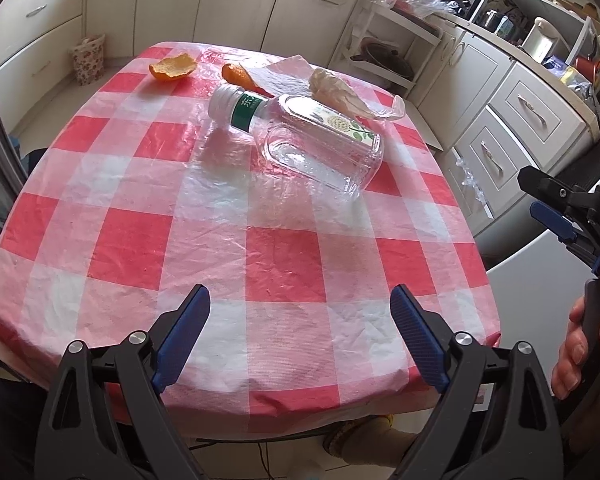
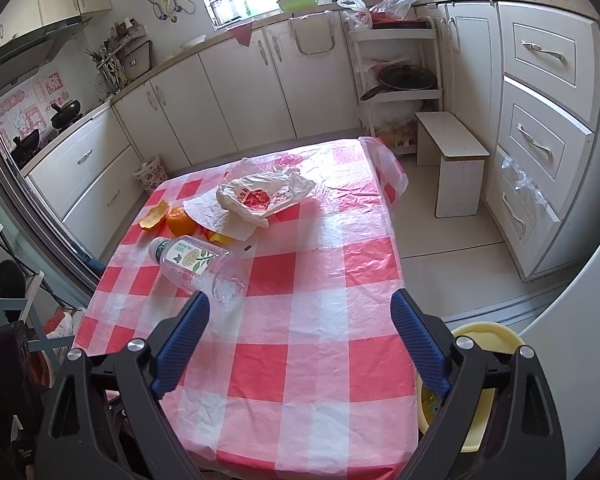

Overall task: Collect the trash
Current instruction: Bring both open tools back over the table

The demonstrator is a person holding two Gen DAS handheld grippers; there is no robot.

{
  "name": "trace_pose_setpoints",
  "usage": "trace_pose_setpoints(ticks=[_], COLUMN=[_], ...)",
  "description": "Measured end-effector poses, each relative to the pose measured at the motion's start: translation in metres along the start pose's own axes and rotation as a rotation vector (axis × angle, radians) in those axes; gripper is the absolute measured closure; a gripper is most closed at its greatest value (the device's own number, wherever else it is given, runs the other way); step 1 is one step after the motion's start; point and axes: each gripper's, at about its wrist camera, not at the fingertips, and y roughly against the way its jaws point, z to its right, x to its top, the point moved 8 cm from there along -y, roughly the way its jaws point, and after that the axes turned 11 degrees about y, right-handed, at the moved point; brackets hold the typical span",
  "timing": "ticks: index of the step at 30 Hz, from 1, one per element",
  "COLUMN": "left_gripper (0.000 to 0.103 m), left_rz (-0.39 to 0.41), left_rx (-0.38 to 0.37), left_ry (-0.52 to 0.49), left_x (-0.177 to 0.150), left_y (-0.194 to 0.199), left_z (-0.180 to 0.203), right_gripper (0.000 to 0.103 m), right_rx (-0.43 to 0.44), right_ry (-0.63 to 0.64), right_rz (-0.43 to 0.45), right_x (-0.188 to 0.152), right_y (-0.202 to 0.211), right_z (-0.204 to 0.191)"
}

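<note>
An empty clear plastic bottle (image 1: 300,136) lies on its side on the red-and-white checked table (image 1: 260,264); it also shows in the right wrist view (image 2: 198,266). Behind it lie orange peel (image 1: 173,67), an orange piece (image 1: 238,76), a paper towel (image 1: 284,76) and a crumpled plastic bag (image 1: 340,88). In the right wrist view the peel (image 2: 154,216), orange (image 2: 179,220) and bag (image 2: 260,196) sit at the far left. My left gripper (image 1: 300,336) is open and empty over the near table edge. My right gripper (image 2: 300,340) is open and empty, right of the table (image 1: 556,208).
A yellow bin (image 2: 480,384) stands on the floor by the table's right side. White cabinets (image 2: 540,120) line the right wall and a small white stool (image 2: 452,160) stands beyond the table. A floral basket (image 1: 88,58) sits on the floor at far left.
</note>
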Motion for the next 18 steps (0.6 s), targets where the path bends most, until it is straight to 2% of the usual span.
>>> trace_pose_setpoints(ticks=[18], left_gripper=[0.015], left_rz=[-0.015], left_rx=[0.016], left_ry=[0.018], left_x=[0.0001], left_y=[-0.0057], left_z=[-0.0069], right_gripper=[0.014], right_rx=[0.002], right_ry=[0.025], right_rz=[-0.013], right_x=[-0.0021], right_y=[-0.0040], right_z=[-0.0052])
